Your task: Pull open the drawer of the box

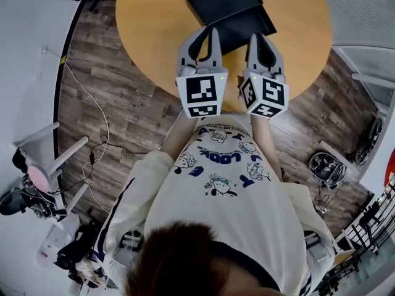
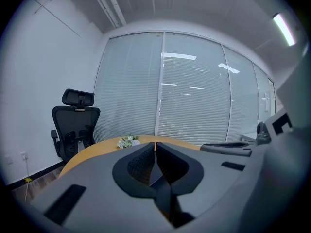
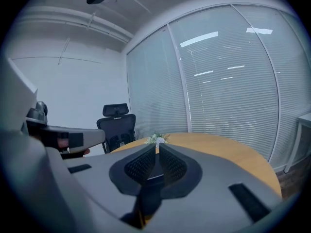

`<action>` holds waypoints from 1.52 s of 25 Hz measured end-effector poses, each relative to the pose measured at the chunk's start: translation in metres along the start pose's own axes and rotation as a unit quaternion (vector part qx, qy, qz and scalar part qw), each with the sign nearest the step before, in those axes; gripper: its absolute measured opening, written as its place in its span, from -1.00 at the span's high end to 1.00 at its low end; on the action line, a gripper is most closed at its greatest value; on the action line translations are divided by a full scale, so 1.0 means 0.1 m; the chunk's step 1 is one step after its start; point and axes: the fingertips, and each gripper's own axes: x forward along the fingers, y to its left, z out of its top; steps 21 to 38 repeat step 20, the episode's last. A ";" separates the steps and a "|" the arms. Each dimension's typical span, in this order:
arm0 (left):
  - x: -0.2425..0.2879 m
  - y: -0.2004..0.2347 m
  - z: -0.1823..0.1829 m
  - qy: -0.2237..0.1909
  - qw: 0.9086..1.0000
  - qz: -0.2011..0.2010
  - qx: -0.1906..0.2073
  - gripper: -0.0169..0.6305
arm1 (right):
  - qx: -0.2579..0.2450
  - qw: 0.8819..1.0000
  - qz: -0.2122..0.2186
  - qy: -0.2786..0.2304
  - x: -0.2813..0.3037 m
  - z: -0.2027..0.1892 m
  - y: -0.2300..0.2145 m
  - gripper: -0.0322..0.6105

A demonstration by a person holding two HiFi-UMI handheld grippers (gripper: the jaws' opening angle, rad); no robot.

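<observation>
A flat black box (image 1: 229, 10) lies on the round wooden table (image 1: 154, 17), at its near side. From the head view I cannot tell whether its drawer is in or out. My left gripper (image 1: 212, 33) is held over the table's near edge, its tips at the box's near left side. My right gripper (image 1: 255, 37) is beside it, tips over the box's near right corner. In the left gripper view the left gripper (image 2: 155, 145) has its jaws pressed together with nothing between them. The right gripper (image 3: 157, 147) looks the same in its own view. The jaws hide most of the box in both gripper views.
A small bunch of white flowers (image 2: 128, 141) sits at the table's far side. A black office chair (image 2: 75, 125) stands beyond the table on the left, before a wall of blinds. Cables (image 1: 92, 153) and gear lie on the wooden floor to my left.
</observation>
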 end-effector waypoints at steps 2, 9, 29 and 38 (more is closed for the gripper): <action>-0.01 0.00 0.03 -0.004 1.000 0.000 0.002 0.87 | 0.001 1.000 0.001 -0.007 -0.01 0.05 0.02 0.77; -0.01 0.00 0.12 -0.014 1.000 0.004 0.004 0.87 | -0.005 1.000 0.015 -0.018 -0.03 0.16 0.08 0.77; -0.01 -0.03 0.22 -0.023 1.000 0.007 0.007 0.87 | -0.012 0.999 0.015 -0.030 -0.04 0.28 0.09 0.77; -0.01 -0.03 0.22 -0.023 1.000 0.007 0.007 0.87 | -0.012 0.999 0.015 -0.030 -0.04 0.28 0.09 0.77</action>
